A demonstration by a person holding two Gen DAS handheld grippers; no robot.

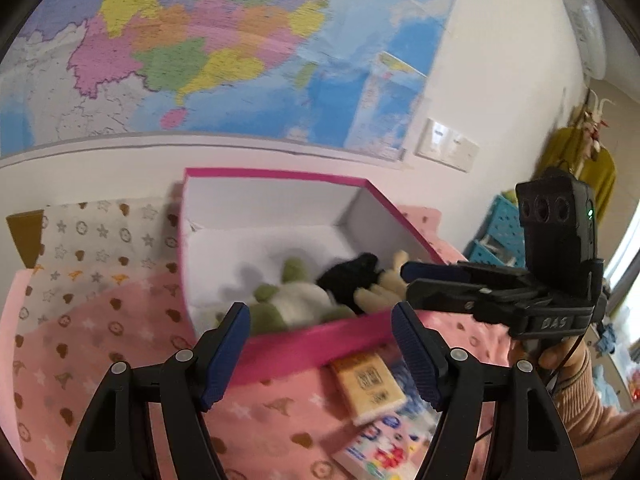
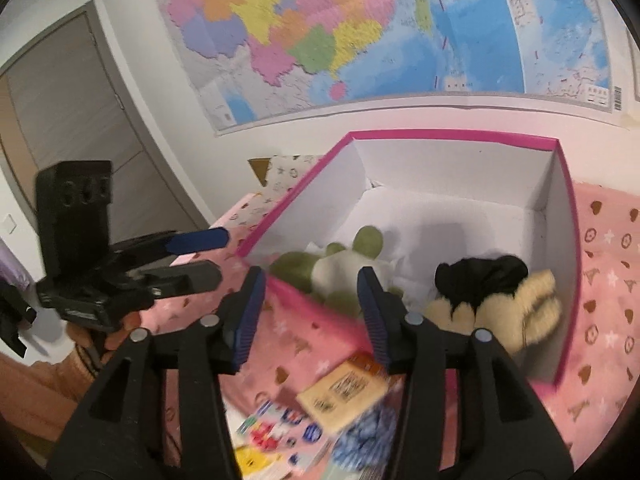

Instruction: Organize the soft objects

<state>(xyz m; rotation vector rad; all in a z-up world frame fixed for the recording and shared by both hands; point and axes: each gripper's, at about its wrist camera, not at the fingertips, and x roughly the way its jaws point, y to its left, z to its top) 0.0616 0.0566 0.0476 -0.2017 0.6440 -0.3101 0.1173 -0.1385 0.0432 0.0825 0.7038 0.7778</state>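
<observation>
Both soft toys, the green-and-white plush (image 2: pixel 340 268) and the black-and-cream plush (image 2: pixel 500 296), lie inside the pink box (image 2: pixel 440 136) on the bed. Left gripper (image 1: pixel 320 356) and right gripper (image 2: pixel 312 316) hover at its near wall, jaws spread and empty. The small packets (image 2: pixel 344 392) lie below the jaws, nearer the right gripper.

Two close fisheye wrist views, each angled down along its own fingers, left and right, both sharing the pink box (image 1: pixel 304 344) (image 2: pixel 566 264), wall map (image 1: pixel 200 40) (image 2: pixel 360 32).
</observation>
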